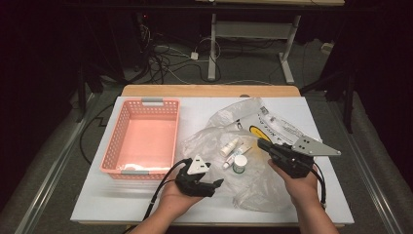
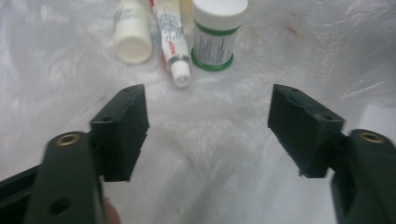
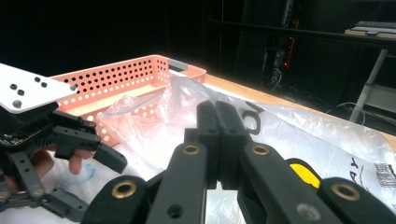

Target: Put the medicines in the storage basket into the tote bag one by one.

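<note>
Looks like picking small things off the clear plastic bag point(image 1: 254, 191), maybe for the pink basket point(image 1: 141, 171) by the left edge of the counter point(image 1: 97, 207).

Left gripper point(image 2: 208, 112): wide open, nothing between the jaws, low over the bag near the front edge of the counter. Right gripper point(image 3: 217, 106): shut tight on a fold of the bag, toward the right edge, lifting the plastic a little.

Just ahead of the open jaws, about the middle of the counter: a small white bottle point(image 2: 132, 30) lying down, a thin tube point(image 2: 173, 49) lying right beside it, and a white jar with a green label point(image 2: 218, 37) standing up, close to the tube.

To do this step well:
- Pick one thing only. The jar stands free on one side, so probably the easy one.
- Slide in level, one jaw on each side of the jar, and stay clear of the tube.
- Go low, but do not scoop up plastic.
- Close slowly on the middle of the jar, not the lid.
- Hold the bag still with the right gripper so nothing rolls.
</note>
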Motion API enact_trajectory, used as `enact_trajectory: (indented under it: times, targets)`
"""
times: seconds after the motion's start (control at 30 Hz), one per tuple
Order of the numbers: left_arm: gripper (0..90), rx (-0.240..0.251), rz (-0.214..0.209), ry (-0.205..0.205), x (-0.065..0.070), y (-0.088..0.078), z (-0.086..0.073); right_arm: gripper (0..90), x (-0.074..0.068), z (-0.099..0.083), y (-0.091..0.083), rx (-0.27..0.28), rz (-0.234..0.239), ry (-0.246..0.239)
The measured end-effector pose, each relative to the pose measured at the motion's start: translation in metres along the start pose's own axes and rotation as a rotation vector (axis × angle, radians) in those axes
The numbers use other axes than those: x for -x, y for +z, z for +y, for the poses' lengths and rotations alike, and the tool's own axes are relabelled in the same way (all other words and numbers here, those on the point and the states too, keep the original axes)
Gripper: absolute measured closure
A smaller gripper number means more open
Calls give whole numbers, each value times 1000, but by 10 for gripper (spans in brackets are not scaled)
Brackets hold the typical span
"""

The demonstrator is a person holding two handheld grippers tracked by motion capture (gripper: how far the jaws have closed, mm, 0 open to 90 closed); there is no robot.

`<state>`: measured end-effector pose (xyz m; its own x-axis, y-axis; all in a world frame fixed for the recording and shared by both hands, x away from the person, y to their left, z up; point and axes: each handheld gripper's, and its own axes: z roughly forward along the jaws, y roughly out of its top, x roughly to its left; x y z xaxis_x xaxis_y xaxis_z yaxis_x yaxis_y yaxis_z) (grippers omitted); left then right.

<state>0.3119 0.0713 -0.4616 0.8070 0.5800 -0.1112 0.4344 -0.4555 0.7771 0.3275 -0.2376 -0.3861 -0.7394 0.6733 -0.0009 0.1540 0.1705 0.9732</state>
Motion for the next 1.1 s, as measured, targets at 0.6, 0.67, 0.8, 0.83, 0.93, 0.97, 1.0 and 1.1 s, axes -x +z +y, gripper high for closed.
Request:
enact_trajectory:
  times: [0.6, 0.67, 0.8, 0.83, 0.93, 0.97, 1.0, 1.1]
  targets:
    - [0, -207, 56, 34, 2, 41, 0, 900, 1, 2, -4, 14, 4, 2]
    - [3, -205, 58, 19, 2, 42, 1, 900, 1, 1, -3, 11, 4, 8]
    - [74, -187, 64, 14, 3, 41, 0, 900, 1, -1, 1, -3, 7, 8]
    - [125, -176, 63, 14, 4, 40, 0, 900, 0, -2, 2, -5, 8, 5]
    - [330, -146, 34, 43, 6, 37, -2, 900, -2, -2, 4, -12, 10, 1]
    - [395, -141, 35, 36, 7, 37, -2, 900, -2, -2, 4, -12, 10, 1]
    - [428, -139, 37, 19, 5, 37, -1, 900, -1, -2, 4, -10, 8, 3]
    - [671, -111, 60, -74, -4, 35, -2, 900, 0, -1, 4, -5, 5, 6]
